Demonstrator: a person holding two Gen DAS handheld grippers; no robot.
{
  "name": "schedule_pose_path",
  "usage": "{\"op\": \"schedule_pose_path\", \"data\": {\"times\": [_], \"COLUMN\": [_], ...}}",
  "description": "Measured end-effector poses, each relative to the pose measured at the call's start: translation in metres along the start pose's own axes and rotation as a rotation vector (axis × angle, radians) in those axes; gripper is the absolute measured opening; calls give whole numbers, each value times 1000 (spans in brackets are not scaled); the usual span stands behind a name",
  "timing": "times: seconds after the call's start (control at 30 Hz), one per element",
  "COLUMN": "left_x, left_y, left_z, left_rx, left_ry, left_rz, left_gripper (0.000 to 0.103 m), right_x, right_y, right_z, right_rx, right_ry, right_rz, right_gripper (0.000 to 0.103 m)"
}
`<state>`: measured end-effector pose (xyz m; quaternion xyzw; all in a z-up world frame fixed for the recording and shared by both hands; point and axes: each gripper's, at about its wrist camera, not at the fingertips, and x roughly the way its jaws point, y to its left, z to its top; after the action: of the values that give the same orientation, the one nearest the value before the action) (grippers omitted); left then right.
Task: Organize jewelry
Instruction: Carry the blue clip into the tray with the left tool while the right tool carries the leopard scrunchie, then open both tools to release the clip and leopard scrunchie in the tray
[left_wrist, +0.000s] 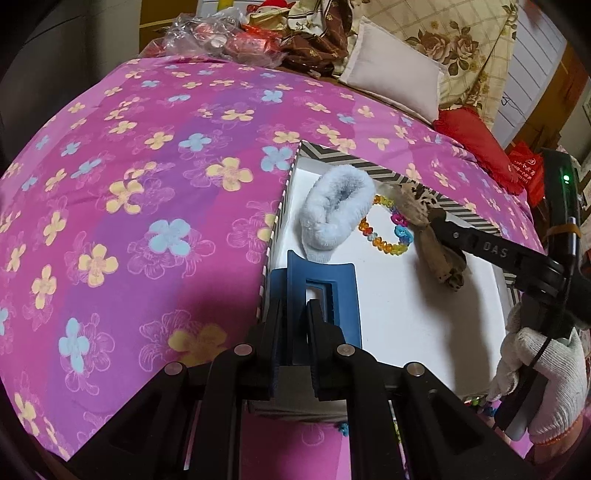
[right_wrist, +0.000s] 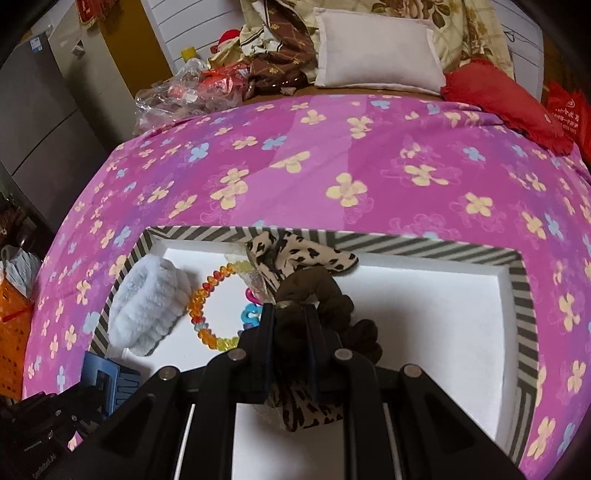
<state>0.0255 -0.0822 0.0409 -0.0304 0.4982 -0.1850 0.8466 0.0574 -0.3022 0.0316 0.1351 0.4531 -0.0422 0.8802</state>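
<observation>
In the left wrist view, the left gripper (left_wrist: 295, 314) sits at the bottom centre, its jaws closed on a blue clip (left_wrist: 314, 280) that stands up between them, over the near left corner of the box (left_wrist: 369, 162). The box (white inside, striped rim) lies on a pink bedspread (left_wrist: 147, 184) with yellow and blue flowers. In it, near the upper left corner, lies a pale blue fluffy scrunchie (left_wrist: 336, 206), and just right of that a bracelet (left_wrist: 388, 232) of coloured beads. From the right edge of the frame the right gripper (left_wrist: 434, 221) reaches in, held by a hand (left_wrist: 546, 376) in a white knit glove.

In the right wrist view, the right gripper (right_wrist: 290, 314) at the lower centre is clamped on a brown scrunchie (right_wrist: 325, 295) with a leopard-print bow (right_wrist: 303, 254), which hangs over the middle of the box, touching the bracelet's right side. The clip shows at the lower left of this frame. A white pillow (right_wrist: 376, 55) and a red cushion (right_wrist: 495, 99) lie at the top, beyond the bedspread.
</observation>
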Motion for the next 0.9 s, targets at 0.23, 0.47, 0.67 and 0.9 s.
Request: {"op": "schedule_pose_path", "data": {"times": [0.23,0.47,0.67,0.9], "left_x": [0,-9,-29,-51], "left_y": [-3,-6,-12,-23], "left_z": [0,-1,-8,-30], "left_rx": [8,4,27,69], "left_ry": [-12,-39,-69,-92], "left_rz": [5,-1,23,52], "left_gripper": [3,21,22,22], "right_x": [-2,-32,-64,-96], "right_y": [-11,-24,-32,-34], "right_z": [0,-8,-27,-61], "right_rx": [53,59,46,-16], "right_ry": [-4,-35,-56,-60], "right_rz": [72,110,113,106], "right_gripper": [20,24,34,34]}}
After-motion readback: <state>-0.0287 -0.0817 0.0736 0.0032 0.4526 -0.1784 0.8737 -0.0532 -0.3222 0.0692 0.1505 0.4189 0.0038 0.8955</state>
